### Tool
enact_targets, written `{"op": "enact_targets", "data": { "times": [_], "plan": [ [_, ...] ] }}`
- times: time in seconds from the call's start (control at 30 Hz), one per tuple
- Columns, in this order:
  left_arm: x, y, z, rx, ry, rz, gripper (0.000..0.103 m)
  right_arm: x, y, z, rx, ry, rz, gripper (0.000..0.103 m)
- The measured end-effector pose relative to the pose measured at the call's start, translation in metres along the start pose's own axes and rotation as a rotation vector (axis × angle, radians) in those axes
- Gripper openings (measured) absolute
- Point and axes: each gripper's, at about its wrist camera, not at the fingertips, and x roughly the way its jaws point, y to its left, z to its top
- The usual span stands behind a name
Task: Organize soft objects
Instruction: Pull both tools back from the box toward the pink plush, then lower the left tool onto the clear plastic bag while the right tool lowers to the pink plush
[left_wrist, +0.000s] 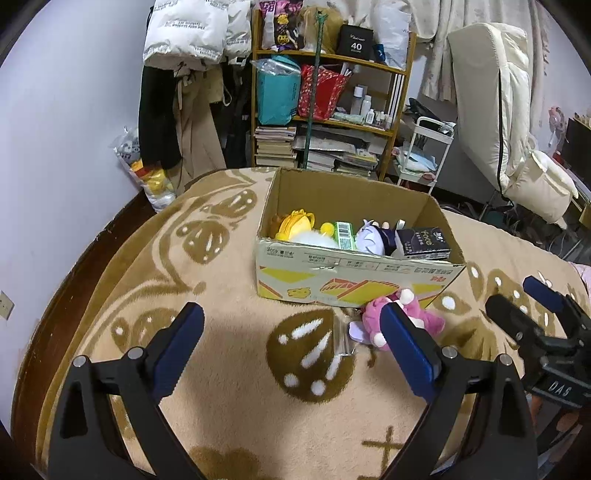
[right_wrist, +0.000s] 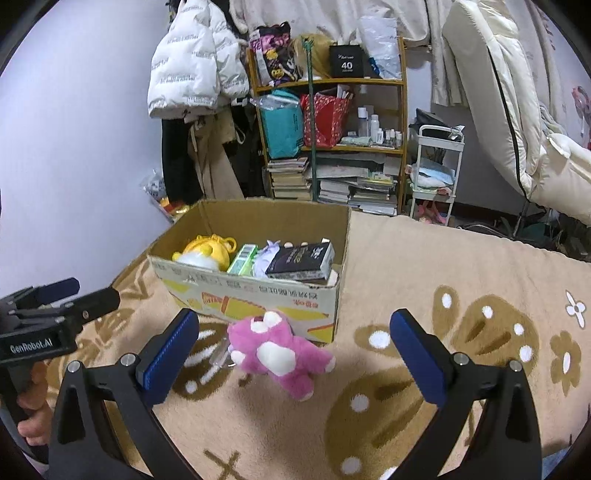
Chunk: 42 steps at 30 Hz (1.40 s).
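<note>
- The left gripper (left_wrist: 291, 332) has its blue-padded fingers (left_wrist: 177, 350) spread wide over the blanket (left_wrist: 229, 369), with nothing held between them.
- The right gripper (right_wrist: 293, 343) is likewise wide open and empty; the pink plush toy (right_wrist: 280, 350) lies on the blanket ahead of the gap between its fingers (right_wrist: 417, 354), touched by neither.
- In the left wrist view the toy is partly hidden behind the right-hand finger of the left gripper; the right wrist view shows it whole, lying just in front of the cardboard box (right_wrist: 258, 299).
- The left wrist view looks down into the box (left_wrist: 351, 269) more squarely: a yellow plush (left_wrist: 295, 223), a green packet (left_wrist: 343, 234), a pale purple plush (left_wrist: 369, 238) and a dark tissue pack (left_wrist: 424, 242) lie side by side.
- Only the right wrist view shows a person's hand (right_wrist: 33, 410) gripping the handle of the left gripper at the lower left edge.
- Only the left wrist view shows a small clear plastic bag (left_wrist: 343, 339) on the blanket just left of the toy, seen clearly.
- The surface is a bed covered by a beige blanket with brown leaf and flower patterns.
- Behind it stand a wooden shelf (right_wrist: 332, 147) crowded with bags, bottles and stacked books, a white jacket (right_wrist: 192, 62) hung beside it, a small white cart (right_wrist: 436, 170), and pale bedding (right_wrist: 517, 110) piled at the right.
</note>
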Motion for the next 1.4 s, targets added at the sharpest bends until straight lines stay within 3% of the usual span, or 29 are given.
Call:
{"op": "enact_targets", "data": {
  "times": [0.53, 1.07, 1.4],
  "plan": [
    [0.059, -0.013, 0.002, 0.015, 0.128, -0.071, 0.095, 0.054, 0.019, -0.017, -0.084, 0.144, -0.04, 0.103],
    [0.113, -0.007, 0.0, -0.035, 0.236, -0.104, 0.095, 0.11, 0.031, -0.031, -0.117, 0.282, 0.001, 0.103],
    [0.135, -0.005, -0.007, -0.046, 0.303, -0.143, 0.095, 0.131, 0.041, -0.044, -0.195, 0.322, -0.017, 0.103]
  ]
}}
